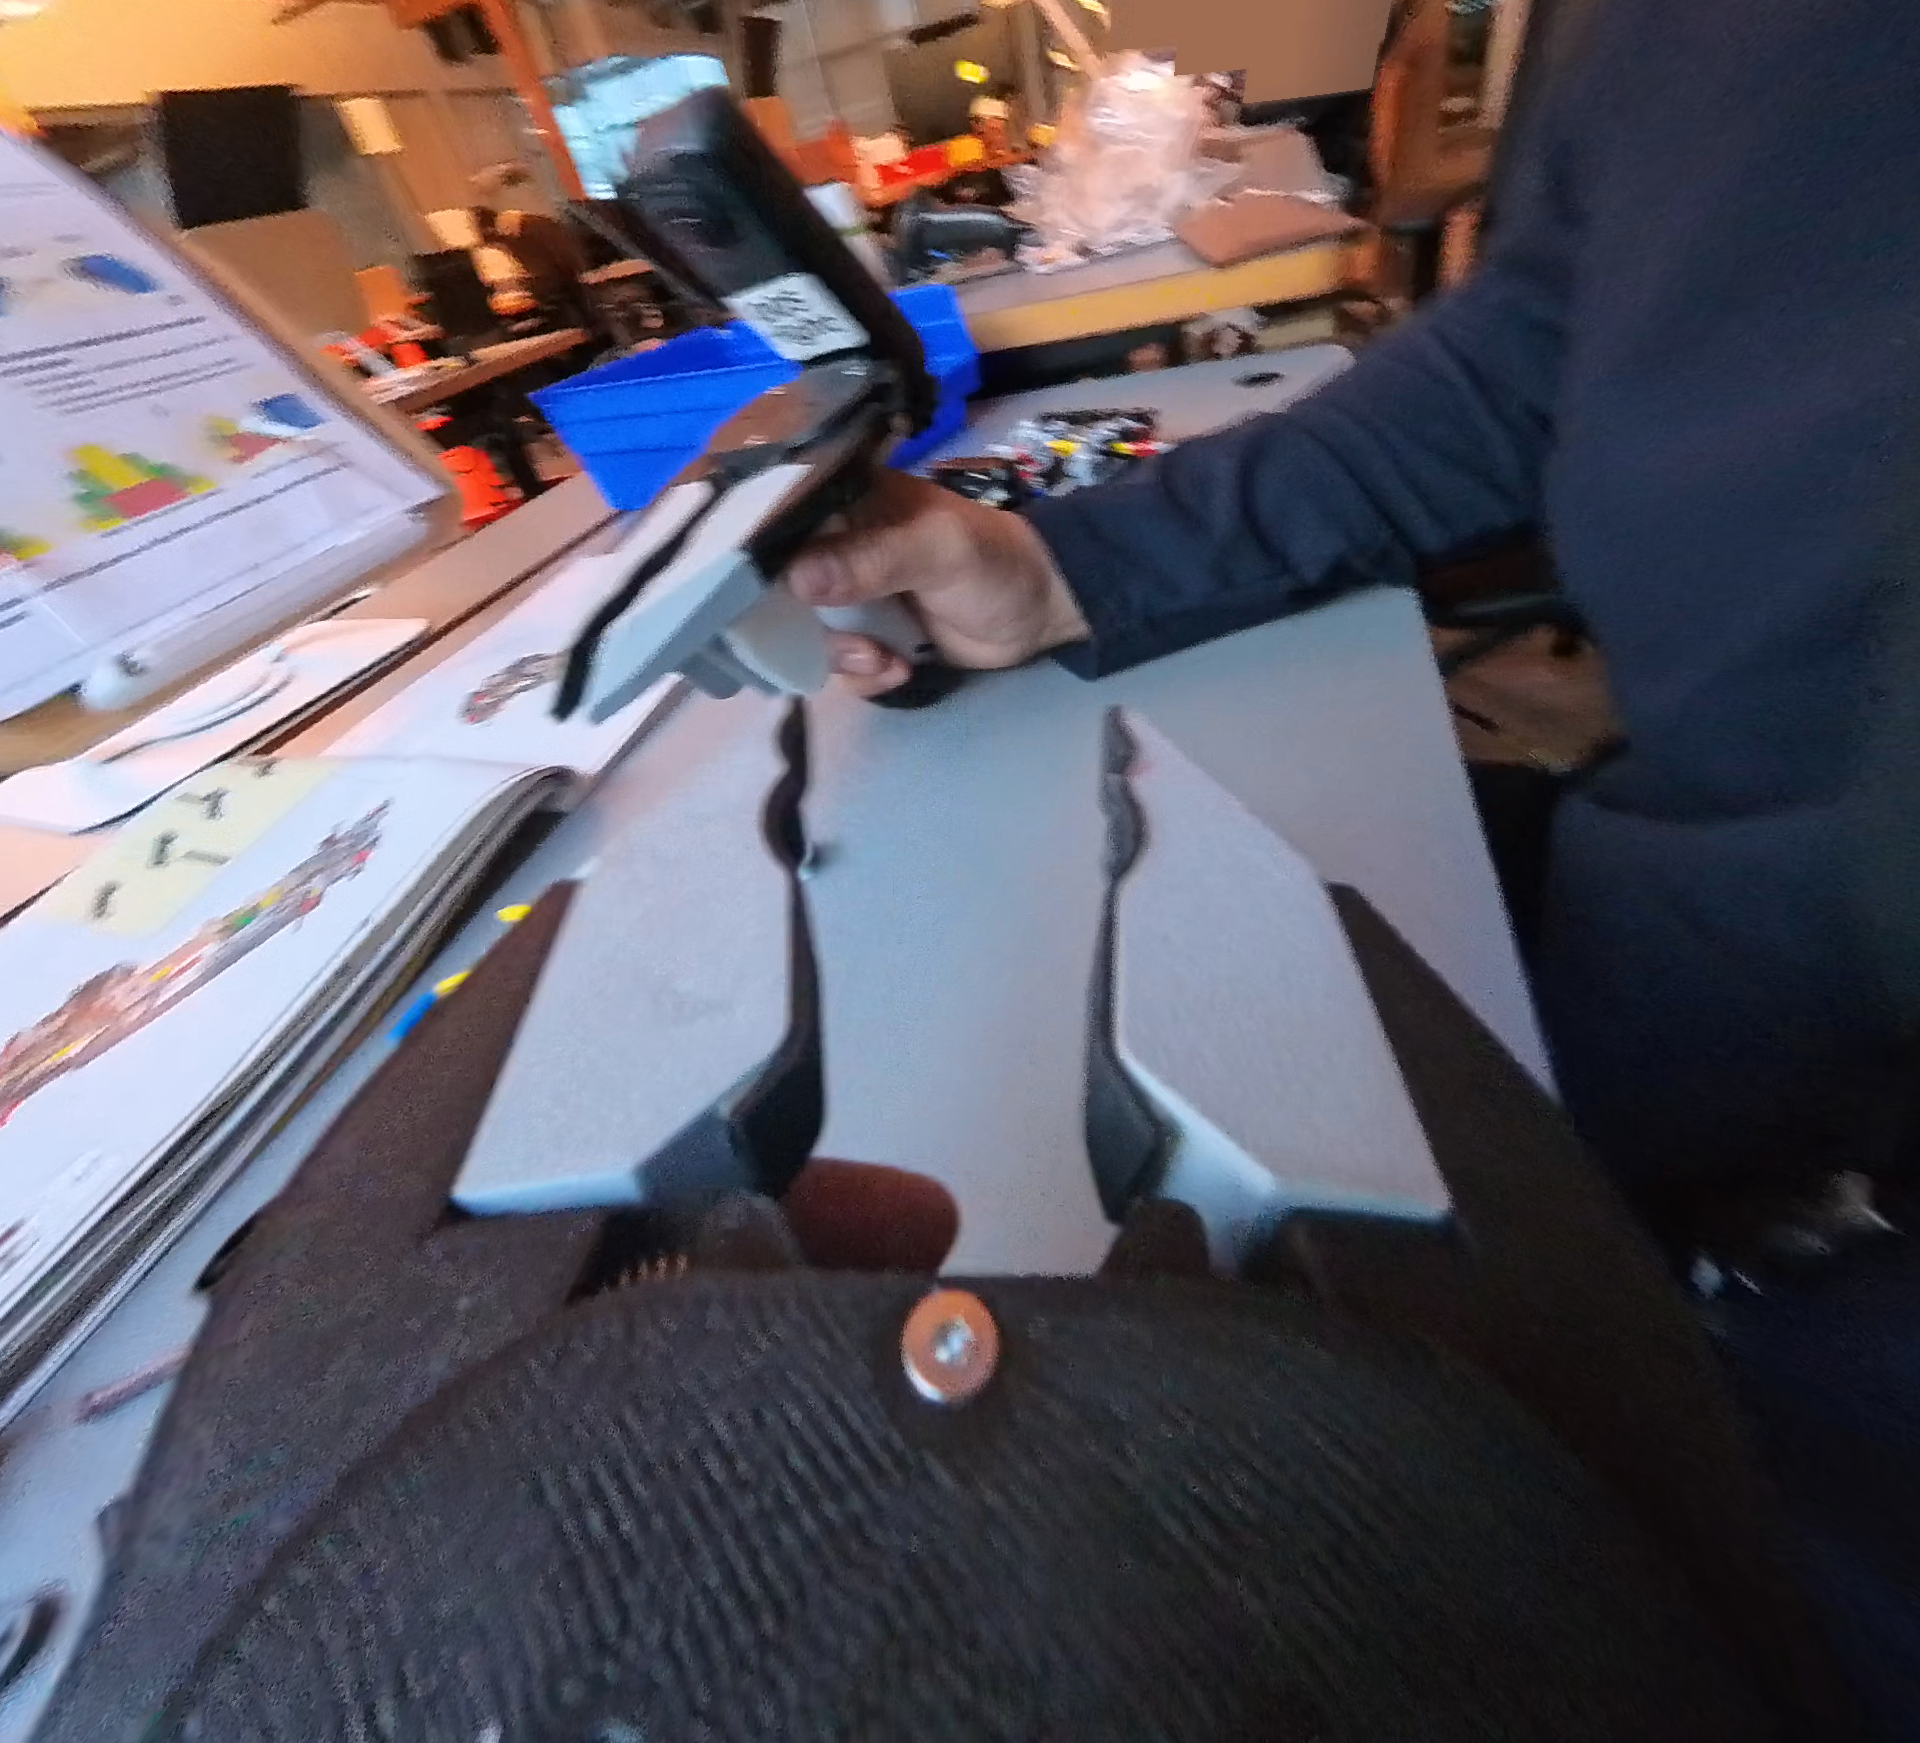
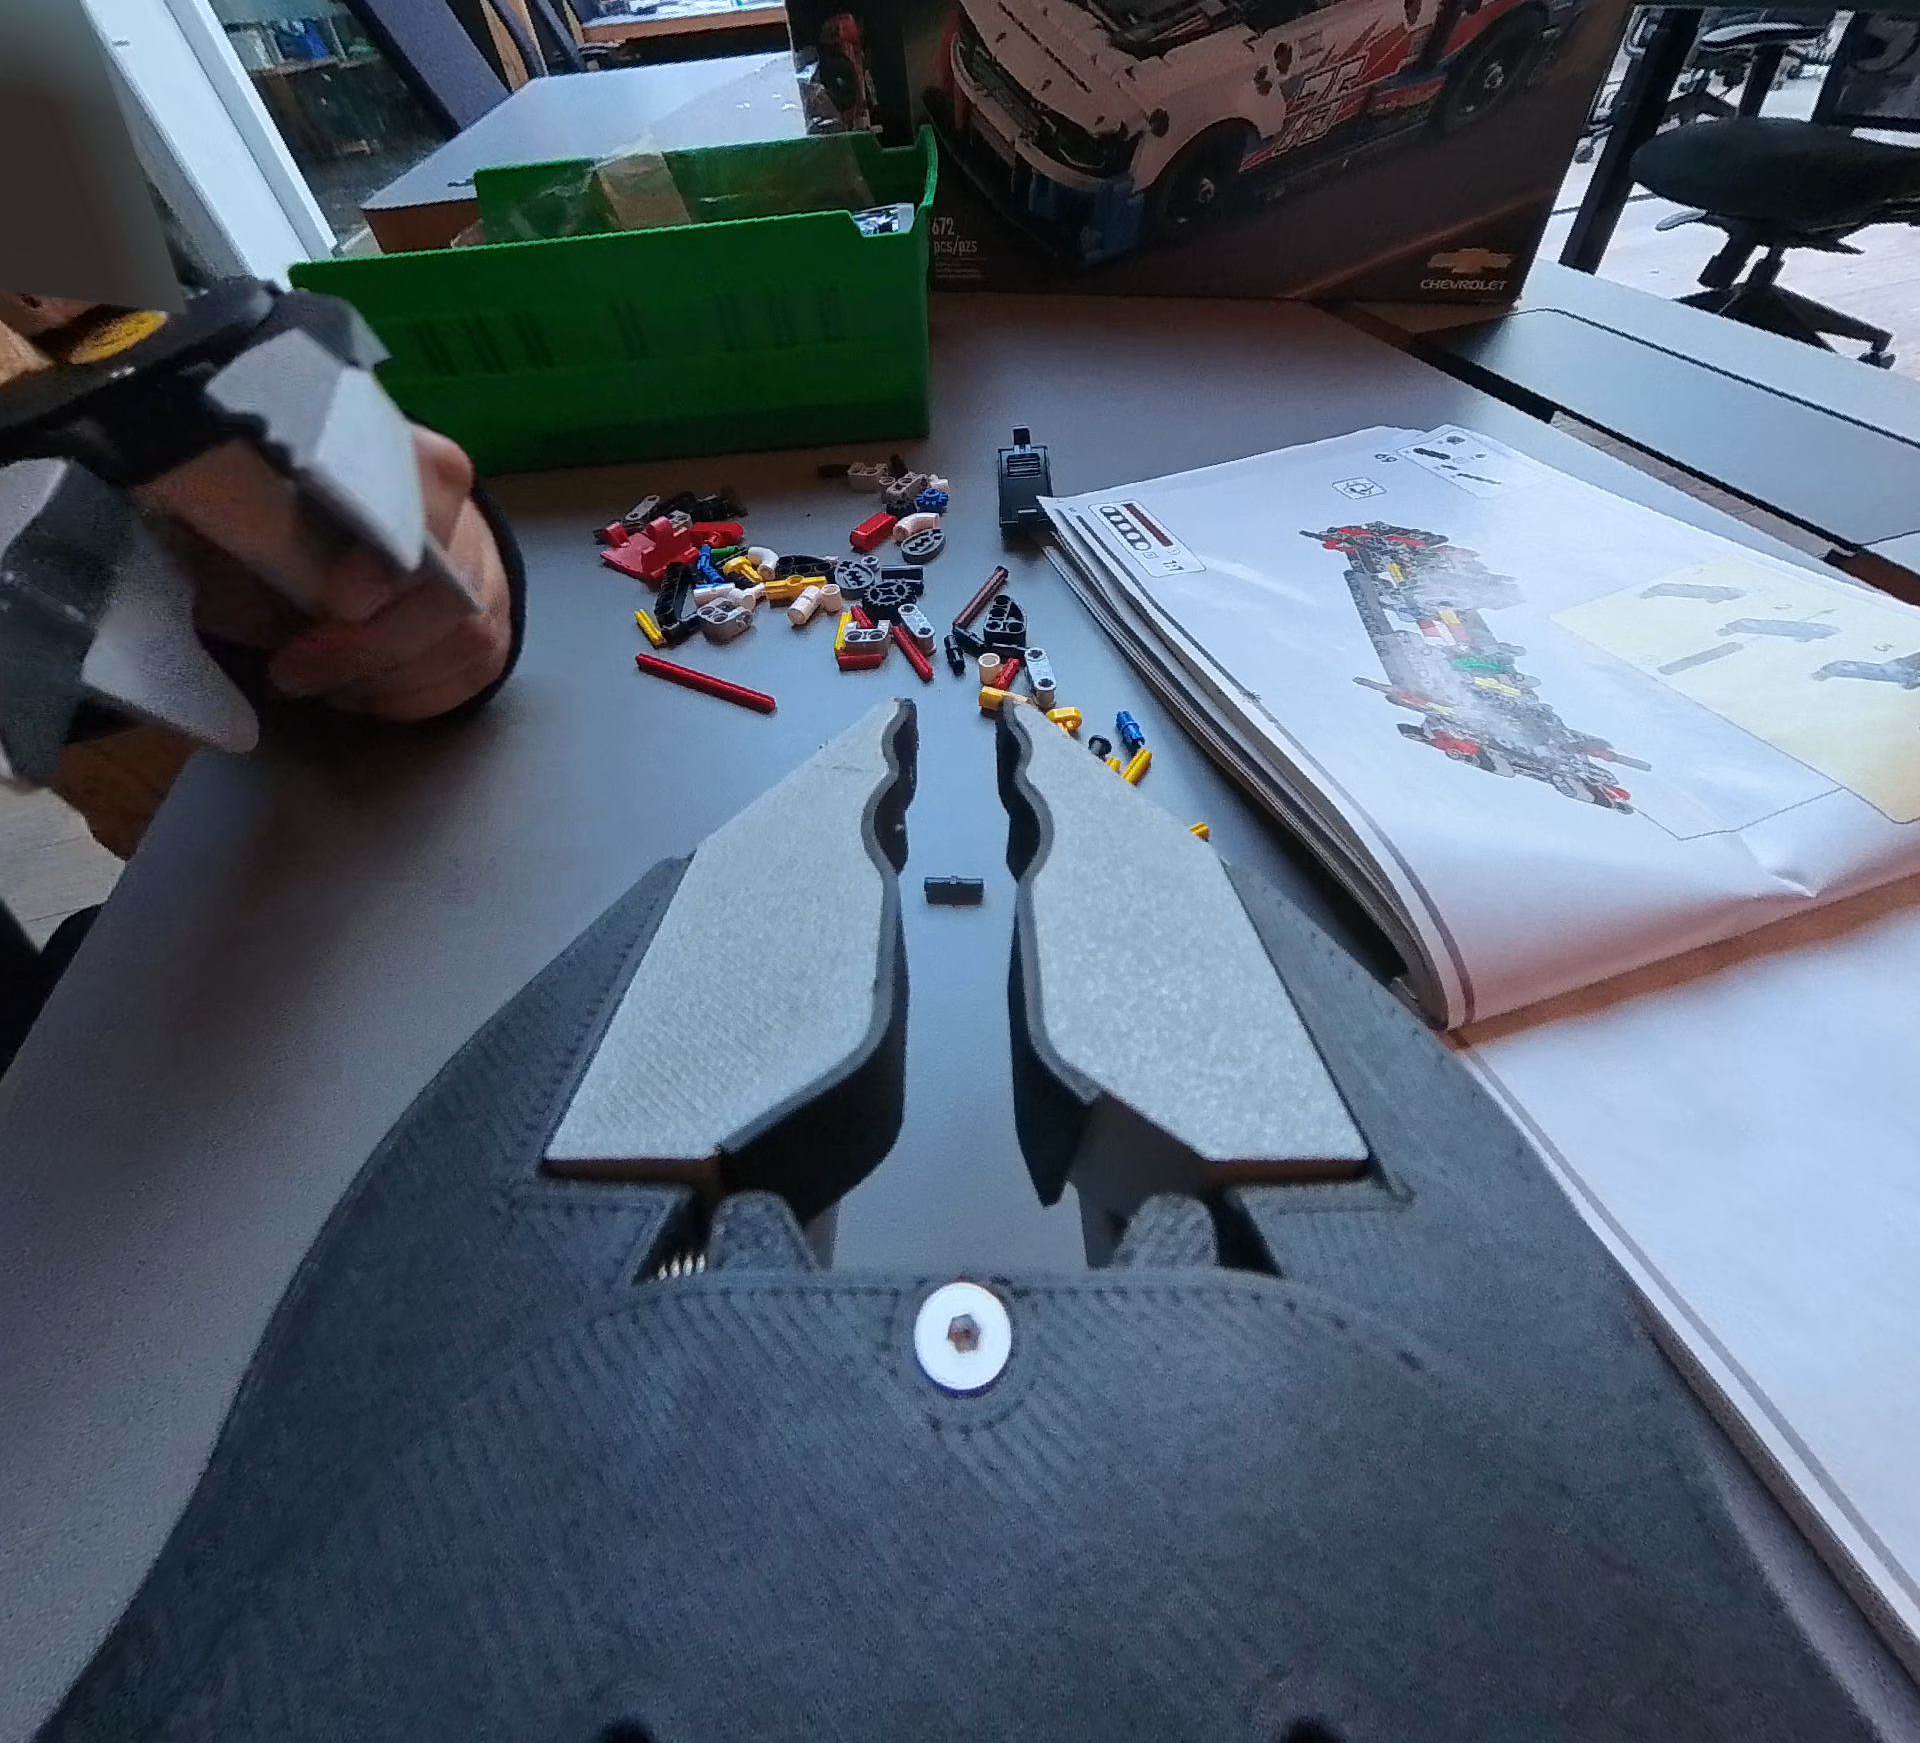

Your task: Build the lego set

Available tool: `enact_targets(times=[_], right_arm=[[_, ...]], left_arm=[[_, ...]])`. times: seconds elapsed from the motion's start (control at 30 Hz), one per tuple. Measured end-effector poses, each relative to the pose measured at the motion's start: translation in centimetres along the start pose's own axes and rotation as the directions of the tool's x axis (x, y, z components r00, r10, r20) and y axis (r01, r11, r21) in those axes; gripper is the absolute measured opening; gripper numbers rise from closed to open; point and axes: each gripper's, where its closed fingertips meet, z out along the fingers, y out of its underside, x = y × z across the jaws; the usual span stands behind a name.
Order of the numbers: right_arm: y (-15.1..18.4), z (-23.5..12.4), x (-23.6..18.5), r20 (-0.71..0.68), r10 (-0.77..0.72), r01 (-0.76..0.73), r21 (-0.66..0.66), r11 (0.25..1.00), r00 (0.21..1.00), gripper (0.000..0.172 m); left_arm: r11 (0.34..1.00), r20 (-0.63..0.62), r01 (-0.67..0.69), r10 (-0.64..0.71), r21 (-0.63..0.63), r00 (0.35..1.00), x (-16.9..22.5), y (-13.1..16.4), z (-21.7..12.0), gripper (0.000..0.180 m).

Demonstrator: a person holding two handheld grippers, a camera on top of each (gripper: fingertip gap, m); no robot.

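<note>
In the left wrist view my left gripper (image 1: 956,737) is open wide over bare grey table (image 1: 956,1018), with nothing between its pads. A tiny speck (image 1: 808,857) sits by the left finger's inner edge, too blurred to name. My right gripper shows beyond it (image 1: 597,685), held by a hand (image 1: 935,571). In the right wrist view my right gripper (image 2: 958,719) stands narrowly open just above the table. A small black pin (image 2: 953,890) lies between its fingers, apart from both pads. A pile of small coloured building pieces (image 2: 810,581) and a red axle (image 2: 707,683) lie just ahead.
A green bin (image 2: 665,343) and a toy car set's box (image 2: 1247,83) stand behind the pile. An open instruction booklet (image 2: 1507,706) lies to the right; it also shows in the left wrist view (image 1: 260,914). A blue bin (image 1: 675,415) stands farther off, and a person's dark sleeve (image 1: 1351,467) reaches in.
</note>
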Motion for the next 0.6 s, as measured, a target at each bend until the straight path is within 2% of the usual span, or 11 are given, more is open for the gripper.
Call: enact_targets(times=[0.03, 0.13, 0.33, 0.5, 0.6], right_arm=[[0.0, 0.0, 0.0, 0.0, -0.004, 0.004, 0.0, 1.0, 1.0, 0.011], [0.0, 0.0, -0.2, 0.001, -0.016, 0.016, -0.003, 1.0, 1.0, 0.011], [0.2, -0.2, -0.6, 0.002, -0.024, 0.024, -0.009, 1.0, 1.0, 0.01], [0.3, -0.2, -0.7, 0.001, -0.024, 0.024, -0.016, 1.0, 1.0, 0.01], [0.4, -0.1, -0.6, -0.002, -0.024, 0.024, -0.026, 0.999, 1.0, 0.01]], left_arm=[[1.0, 0.039, 0.024, -0.025, 0.017, 0.999, -0.8, -0.2, -0.1, 0.064], [0.998, 0.046, 0.036, -0.038, 0.053, 0.998, -1.0, -0.6, -0.5, 0.061], [0.996, -0.123, -0.032, 0.042, 0.084, 0.991, 4.0, -1.6, 1.0, 0.058], [0.991, -0.127, 0.044, -0.028, 0.123, 0.991, 3.2, -2.1, 0.8, 0.053], [0.991, -0.133, 0.021, -0.003, 0.131, 0.991, 3.6, -2.2, 0.6, 0.048]])
